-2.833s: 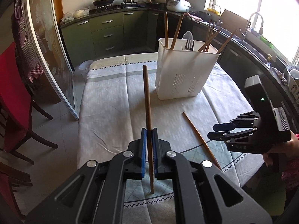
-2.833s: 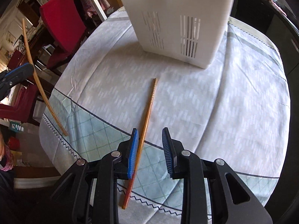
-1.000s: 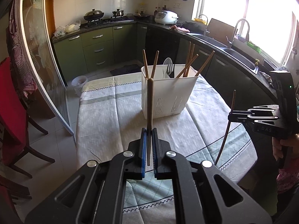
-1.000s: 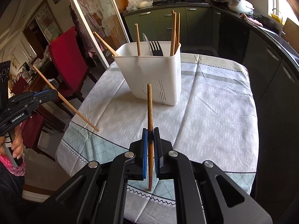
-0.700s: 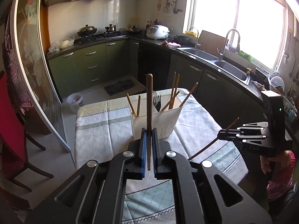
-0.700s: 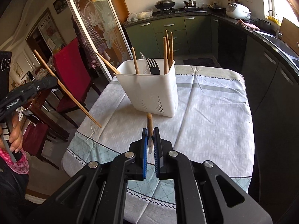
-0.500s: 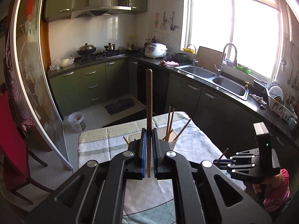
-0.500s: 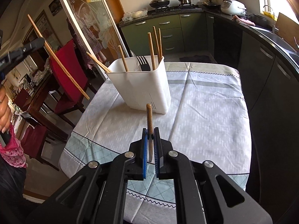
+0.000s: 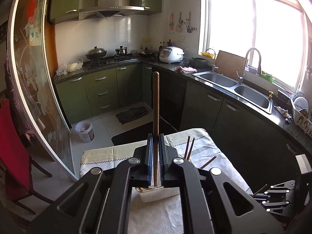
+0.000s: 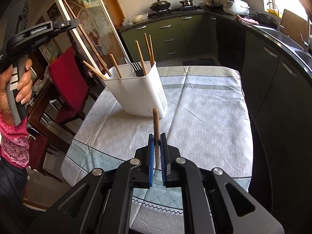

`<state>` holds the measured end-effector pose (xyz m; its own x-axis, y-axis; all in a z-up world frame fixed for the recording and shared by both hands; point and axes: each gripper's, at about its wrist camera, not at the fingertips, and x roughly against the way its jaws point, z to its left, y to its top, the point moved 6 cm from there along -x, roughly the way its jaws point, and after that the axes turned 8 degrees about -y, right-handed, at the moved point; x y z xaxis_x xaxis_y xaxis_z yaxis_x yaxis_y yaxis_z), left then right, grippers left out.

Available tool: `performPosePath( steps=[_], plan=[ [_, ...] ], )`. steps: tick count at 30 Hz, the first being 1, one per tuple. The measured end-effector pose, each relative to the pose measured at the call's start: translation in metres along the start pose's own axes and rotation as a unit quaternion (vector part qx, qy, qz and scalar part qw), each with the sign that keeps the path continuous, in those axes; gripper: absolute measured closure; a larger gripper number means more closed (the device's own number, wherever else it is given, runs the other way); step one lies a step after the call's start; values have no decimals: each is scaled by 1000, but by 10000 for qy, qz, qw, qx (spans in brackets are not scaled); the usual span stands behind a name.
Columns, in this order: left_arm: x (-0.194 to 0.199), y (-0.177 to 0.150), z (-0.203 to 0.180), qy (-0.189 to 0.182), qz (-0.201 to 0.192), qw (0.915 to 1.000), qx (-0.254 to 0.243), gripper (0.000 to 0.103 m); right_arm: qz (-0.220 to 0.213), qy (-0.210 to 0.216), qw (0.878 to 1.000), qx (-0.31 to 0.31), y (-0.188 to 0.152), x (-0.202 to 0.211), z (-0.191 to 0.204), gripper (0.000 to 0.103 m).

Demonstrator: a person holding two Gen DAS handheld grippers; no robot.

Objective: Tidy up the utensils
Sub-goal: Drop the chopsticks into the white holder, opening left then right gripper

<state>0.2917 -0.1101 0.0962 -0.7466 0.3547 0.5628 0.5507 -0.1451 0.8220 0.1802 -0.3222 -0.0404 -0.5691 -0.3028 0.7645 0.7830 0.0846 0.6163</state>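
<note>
- Green kitchen cabinets and a bright window fill your left wrist view, with the cloth-covered desk (image 9: 210, 156) low in frame. Your left claw (image 9: 156, 159) is clamped on a dark wooden chopstick (image 9: 156, 117), held upright high above the white utensil holder (image 9: 159, 195), which sits directly beneath the claw. Your right claw (image 9: 273, 198) shows at the lower right edge, gripping another stick.
- From your right wrist view, the right claw (image 10: 157, 156) is closed narrow on a second chopstick (image 10: 156, 124), near the desk's front. The holder stands further back on the cloth, already carrying several chopsticks (image 10: 140, 58) and a fork (image 10: 134, 67). No loose utensils show on the cloth here, so most sorting looks done; dropping both held sticks into the holder appears to be what is left.
</note>
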Motion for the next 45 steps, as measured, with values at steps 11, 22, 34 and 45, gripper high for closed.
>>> performPosePath(
  steps=[11, 22, 34, 45],
  plan=[
    [-25, -20, 10, 85, 214, 9997, -26, 97, -577, -7, 9979, 282, 55, 36, 30, 96],
    [41, -44, 14, -112, -227, 9997, -37, 81, -1524, 27, 9883, 63, 156, 69, 53, 96],
    [76, -105, 40, -280, -109, 9992, 282, 73, -765, -479, 9955, 303, 176, -33, 72, 96],
    [82, -137, 58, -204, -41, 9983, 535, 63, -341, -652, 9961, 484, 148, -91, 76, 95]
  ],
)
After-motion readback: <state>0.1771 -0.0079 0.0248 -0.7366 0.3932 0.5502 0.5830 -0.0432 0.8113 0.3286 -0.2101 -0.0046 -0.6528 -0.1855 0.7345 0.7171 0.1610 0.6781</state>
